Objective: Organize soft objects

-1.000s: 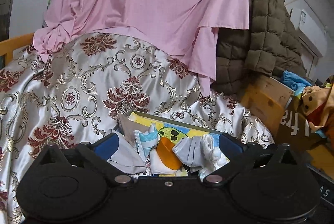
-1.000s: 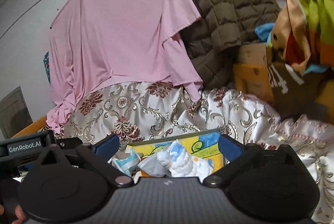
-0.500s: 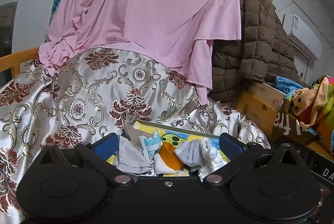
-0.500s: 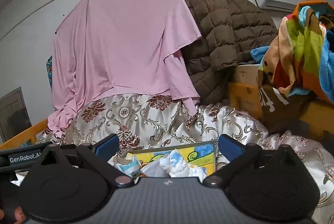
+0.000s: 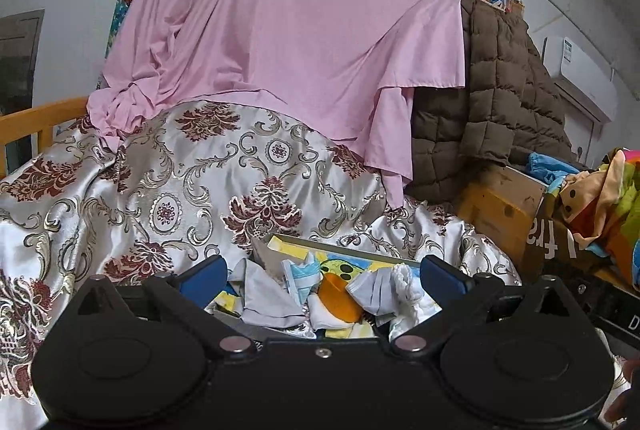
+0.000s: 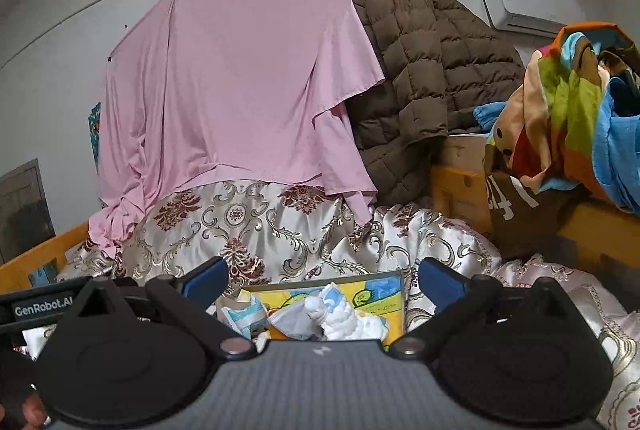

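I have both grippers poised above a shallow tray (image 5: 344, 257) with a bright cartoon lining, sitting on the brocade bedspread (image 5: 192, 189). The left gripper (image 5: 320, 280) has its jaws wide apart and empty; the right gripper (image 6: 323, 276) likewise, jaws spread with nothing between them. The soft things are heaped in the tray: a grey cloth (image 5: 264, 304), a blue-and-white sock (image 5: 300, 272), an orange-toed sock (image 5: 338, 300) and a fluffy white bundle (image 6: 344, 320). I judge this to be the approach before a first pick; nothing is lifted yet. Next I would lower one gripper onto the topmost piece, probably the white bundle, and close on a thick fold so it comes away without dragging its neighbours.
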`<state>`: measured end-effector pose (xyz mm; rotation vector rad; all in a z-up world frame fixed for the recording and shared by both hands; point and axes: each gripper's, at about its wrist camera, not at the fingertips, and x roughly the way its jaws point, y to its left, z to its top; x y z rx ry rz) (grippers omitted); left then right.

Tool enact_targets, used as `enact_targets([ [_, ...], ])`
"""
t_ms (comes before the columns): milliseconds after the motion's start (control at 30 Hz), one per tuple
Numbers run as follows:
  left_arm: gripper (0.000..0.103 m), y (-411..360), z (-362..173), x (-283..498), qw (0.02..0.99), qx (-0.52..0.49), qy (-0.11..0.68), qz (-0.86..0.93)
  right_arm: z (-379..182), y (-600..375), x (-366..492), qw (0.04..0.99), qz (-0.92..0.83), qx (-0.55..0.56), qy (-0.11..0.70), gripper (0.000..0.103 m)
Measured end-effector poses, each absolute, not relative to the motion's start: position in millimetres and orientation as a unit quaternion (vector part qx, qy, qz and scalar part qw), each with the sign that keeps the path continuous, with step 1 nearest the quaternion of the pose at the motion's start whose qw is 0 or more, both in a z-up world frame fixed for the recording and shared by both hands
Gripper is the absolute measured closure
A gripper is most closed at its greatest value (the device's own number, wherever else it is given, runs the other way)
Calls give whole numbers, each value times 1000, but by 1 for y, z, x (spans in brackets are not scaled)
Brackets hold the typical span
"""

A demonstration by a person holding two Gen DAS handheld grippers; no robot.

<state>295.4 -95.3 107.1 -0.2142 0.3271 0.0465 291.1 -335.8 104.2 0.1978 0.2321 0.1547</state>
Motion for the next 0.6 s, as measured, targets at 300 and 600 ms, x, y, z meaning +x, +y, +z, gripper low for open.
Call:
enact_targets([
  [300, 1, -90, 101, 279, 983, -86, 161, 33, 91, -334, 281, 984, 69, 96, 136, 0],
  [600, 1, -85, 95, 268, 983, -77, 154, 59, 82, -322, 272, 984, 69, 71, 146, 0],
])
